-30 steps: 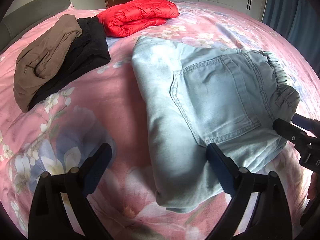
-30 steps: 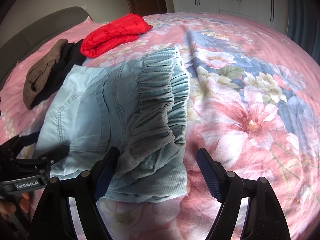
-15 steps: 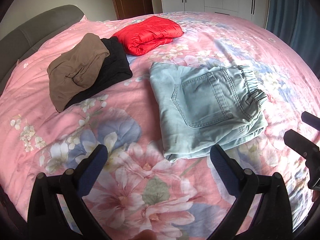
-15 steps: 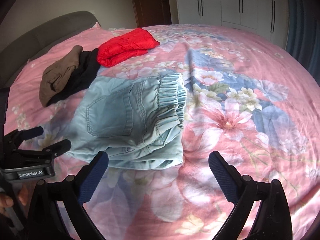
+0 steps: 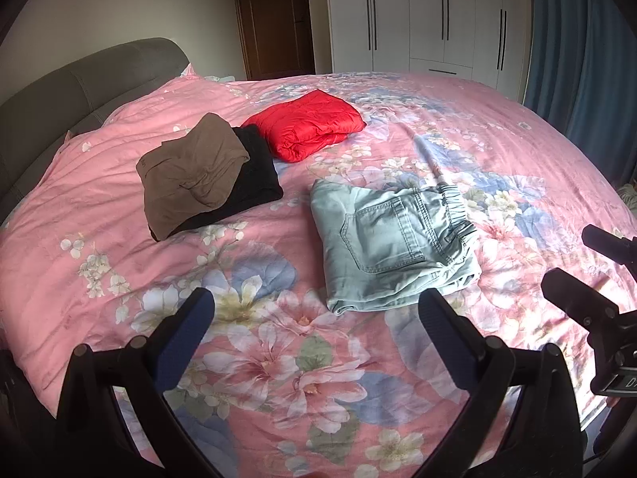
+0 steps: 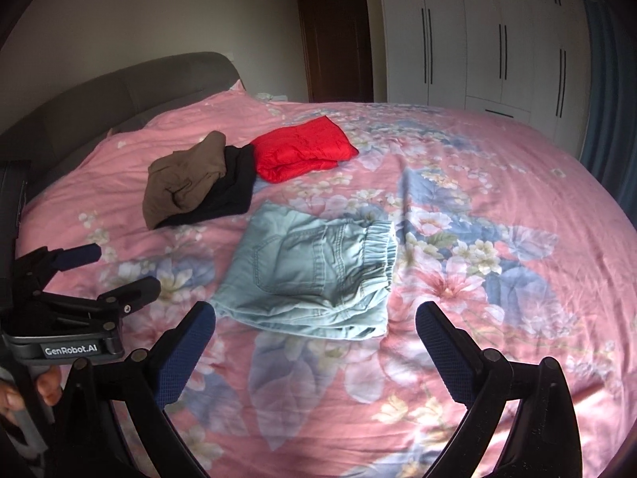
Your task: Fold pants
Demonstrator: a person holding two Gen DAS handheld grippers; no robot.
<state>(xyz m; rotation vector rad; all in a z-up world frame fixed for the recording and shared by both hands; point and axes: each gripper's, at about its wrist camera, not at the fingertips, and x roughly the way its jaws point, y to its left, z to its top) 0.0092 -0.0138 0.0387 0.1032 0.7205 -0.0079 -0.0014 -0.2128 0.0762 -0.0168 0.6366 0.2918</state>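
The light blue jeans (image 5: 392,245) lie folded into a compact rectangle on the pink floral bedspread (image 5: 119,183), back pocket up and elastic waistband at the right. They also show in the right wrist view (image 6: 310,275). My left gripper (image 5: 316,320) is open and empty, held back from the near edge of the jeans. My right gripper (image 6: 314,330) is open and empty, also held back from the jeans. The right gripper shows at the right edge of the left wrist view (image 5: 589,267), and the left gripper shows at the left of the right wrist view (image 6: 115,273).
A folded brown garment (image 5: 191,171) lies on a black one (image 5: 254,179) at the back left. A folded red jacket (image 5: 308,125) lies behind them. A grey headboard (image 5: 79,83), white wardrobes (image 5: 422,16) and blue curtains (image 5: 589,59) surround the bed.
Both grippers have pulled back and up from the folded jeans, which now lie further off and untouched. Both stay open.
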